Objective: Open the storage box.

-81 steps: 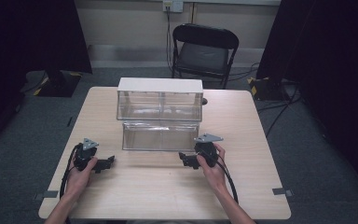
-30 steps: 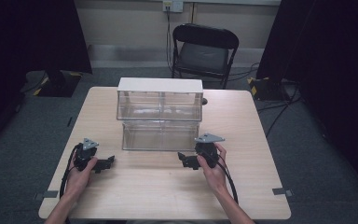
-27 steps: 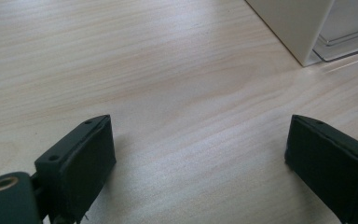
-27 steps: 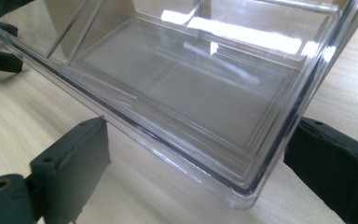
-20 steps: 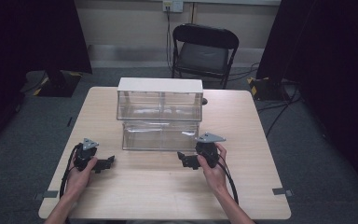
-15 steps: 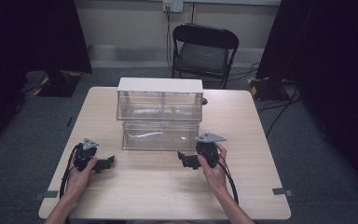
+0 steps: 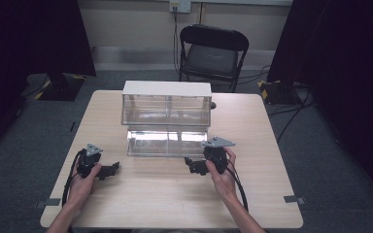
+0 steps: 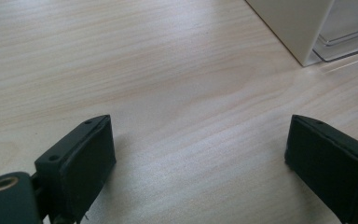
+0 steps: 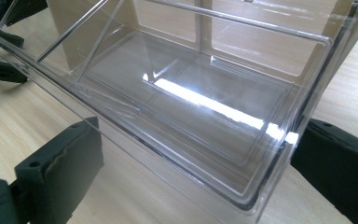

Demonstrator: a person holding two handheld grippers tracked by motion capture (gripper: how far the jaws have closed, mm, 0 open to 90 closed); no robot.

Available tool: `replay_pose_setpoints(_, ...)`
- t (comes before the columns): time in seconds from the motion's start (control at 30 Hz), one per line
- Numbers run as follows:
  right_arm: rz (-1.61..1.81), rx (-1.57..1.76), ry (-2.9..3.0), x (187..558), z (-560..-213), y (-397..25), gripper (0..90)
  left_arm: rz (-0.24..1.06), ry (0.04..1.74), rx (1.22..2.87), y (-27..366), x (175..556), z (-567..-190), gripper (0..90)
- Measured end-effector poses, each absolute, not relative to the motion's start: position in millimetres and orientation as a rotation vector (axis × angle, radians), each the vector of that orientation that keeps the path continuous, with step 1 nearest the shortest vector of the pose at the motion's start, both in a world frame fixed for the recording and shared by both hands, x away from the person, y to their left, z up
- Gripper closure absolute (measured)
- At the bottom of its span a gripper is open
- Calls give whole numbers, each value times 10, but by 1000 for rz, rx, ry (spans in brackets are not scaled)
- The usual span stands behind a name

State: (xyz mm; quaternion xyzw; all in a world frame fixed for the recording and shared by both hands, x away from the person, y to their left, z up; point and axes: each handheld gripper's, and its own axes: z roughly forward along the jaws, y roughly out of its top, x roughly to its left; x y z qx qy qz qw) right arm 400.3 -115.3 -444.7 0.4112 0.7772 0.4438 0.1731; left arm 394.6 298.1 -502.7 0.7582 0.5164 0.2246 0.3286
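Just ahead of the right gripper (image 7: pixel 194 166), the clear drawer (image 7: pixel 167 143) blocks its spread jaws.

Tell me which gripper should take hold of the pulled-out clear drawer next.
Right. The right gripper is open at the clear drawer, whose front corner lies between its fingers. The left gripper is open over bare table, off to the cabinet's side.
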Motion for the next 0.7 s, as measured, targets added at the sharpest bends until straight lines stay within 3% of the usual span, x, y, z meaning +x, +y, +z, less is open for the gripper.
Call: replay_pose_setpoints(0.7,1267,1185,2187,4056,-4429,-1131,0,588,1352,1984,2981,3946,-5027,77)
